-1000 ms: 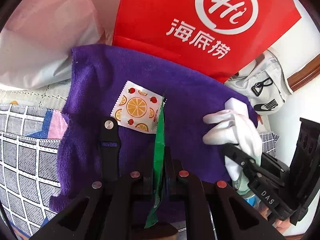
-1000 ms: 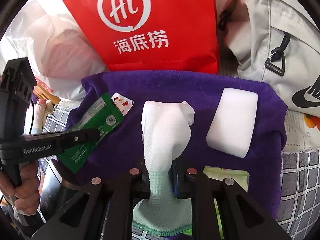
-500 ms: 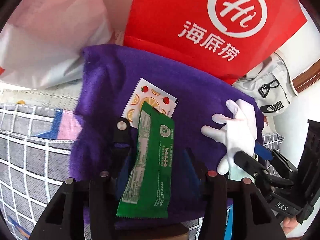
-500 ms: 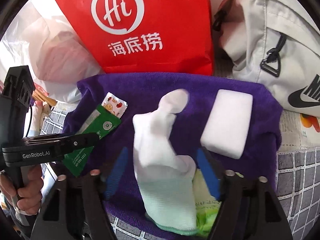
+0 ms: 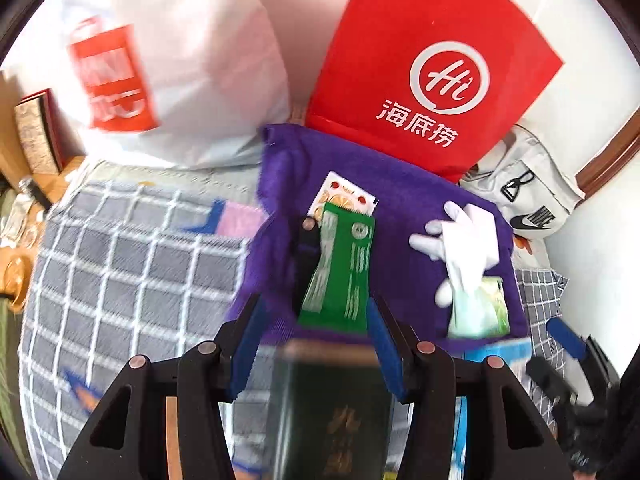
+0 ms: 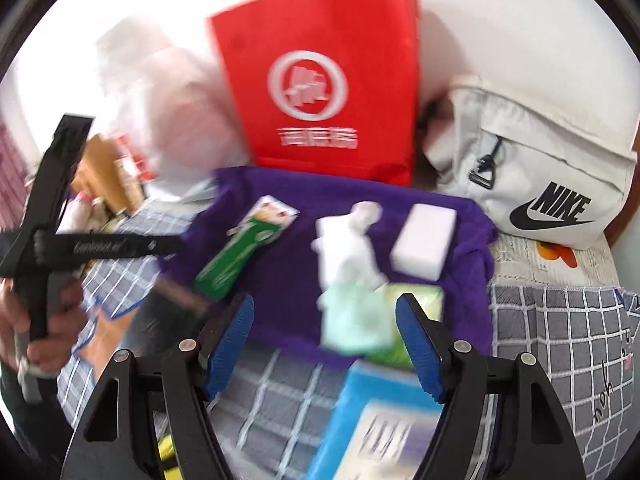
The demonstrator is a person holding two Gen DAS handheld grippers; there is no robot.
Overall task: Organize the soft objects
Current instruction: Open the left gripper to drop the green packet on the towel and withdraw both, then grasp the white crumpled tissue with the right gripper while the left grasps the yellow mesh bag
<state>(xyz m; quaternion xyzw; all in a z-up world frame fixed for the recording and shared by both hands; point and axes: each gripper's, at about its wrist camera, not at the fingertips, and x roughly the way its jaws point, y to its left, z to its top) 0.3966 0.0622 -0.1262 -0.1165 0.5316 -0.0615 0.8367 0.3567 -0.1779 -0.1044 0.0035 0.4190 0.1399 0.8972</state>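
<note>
A purple towel (image 5: 404, 216) lies on the checked bedding. On it are a green packet (image 5: 340, 268) overlapping an orange-print sachet (image 5: 346, 194), a white sock with a mint cuff (image 6: 344, 248), a white sponge block (image 6: 424, 240) and a green tissue pack (image 6: 418, 300). My left gripper (image 5: 314, 308) hovers open above the towel's near edge, its pads clear of the green packet. My right gripper (image 6: 322, 304) is open too, held back above the sock's cuff with nothing gripped. The picture is blurred by motion.
A red paper bag (image 5: 432, 72) and a white plastic bag (image 5: 168, 72) stand behind the towel, and a grey Nike bag (image 6: 532, 184) lies at its right. A dark green booklet (image 5: 332, 412) and a blue box (image 6: 376, 412) lie near the towel's front edge. A hand (image 6: 44, 332) holds the left gripper.
The left gripper opened and left the green packet flat on the towel. The right gripper opened and dropped the sock. Both have pulled back and up from the towel.
</note>
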